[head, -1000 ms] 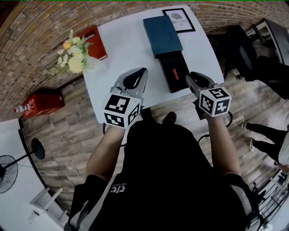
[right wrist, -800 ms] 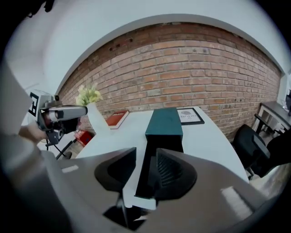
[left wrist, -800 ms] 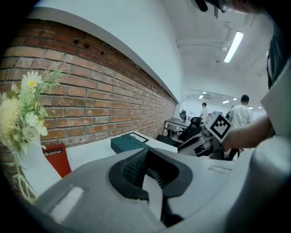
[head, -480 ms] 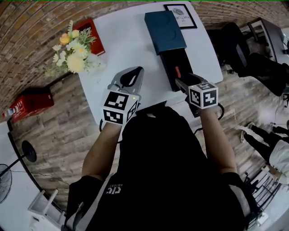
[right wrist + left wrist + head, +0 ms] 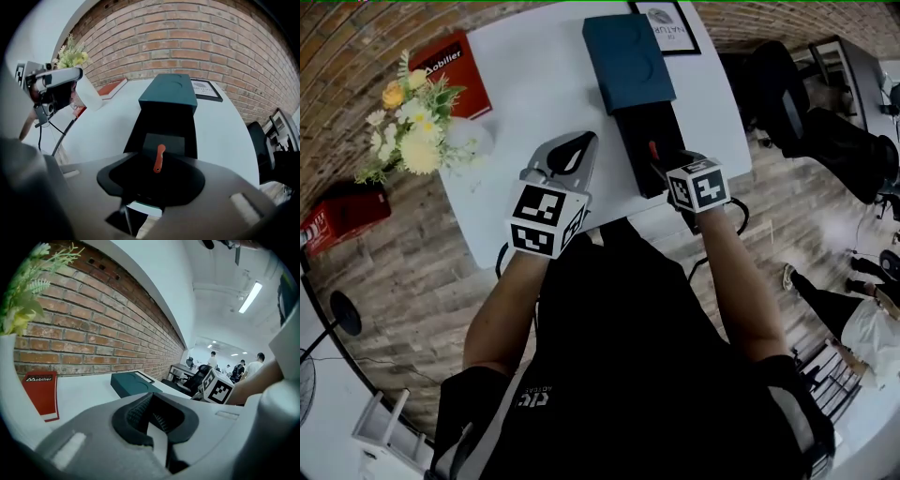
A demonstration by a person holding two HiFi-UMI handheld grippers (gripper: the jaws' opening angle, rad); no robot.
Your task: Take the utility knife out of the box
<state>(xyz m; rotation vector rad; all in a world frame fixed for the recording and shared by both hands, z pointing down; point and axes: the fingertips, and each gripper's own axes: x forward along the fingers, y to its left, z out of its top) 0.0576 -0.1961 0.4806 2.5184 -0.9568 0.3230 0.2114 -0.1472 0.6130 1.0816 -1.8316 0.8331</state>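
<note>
White table [image 5: 534, 112] carries the box [image 5: 623, 61]: a teal sleeve with its black tray [image 5: 639, 127] drawn out toward me. My left gripper [image 5: 572, 157] hangs over bare tabletop beside the tray, clenched on nothing. My right gripper [image 5: 667, 169] is tipped down over the tray's near end with its jaws closing. The utility knife [image 5: 159, 158] shows in the gap beyond them, and neither pad touches it. It is a small orange-red bar lying flat on the tray floor, roughly along the tray's length. I expect it to be light, stiff and smooth, likely to skid on the floor if nudged. I would pinch it across its narrow width at mid-handle, pads low on both flanks.
</note>
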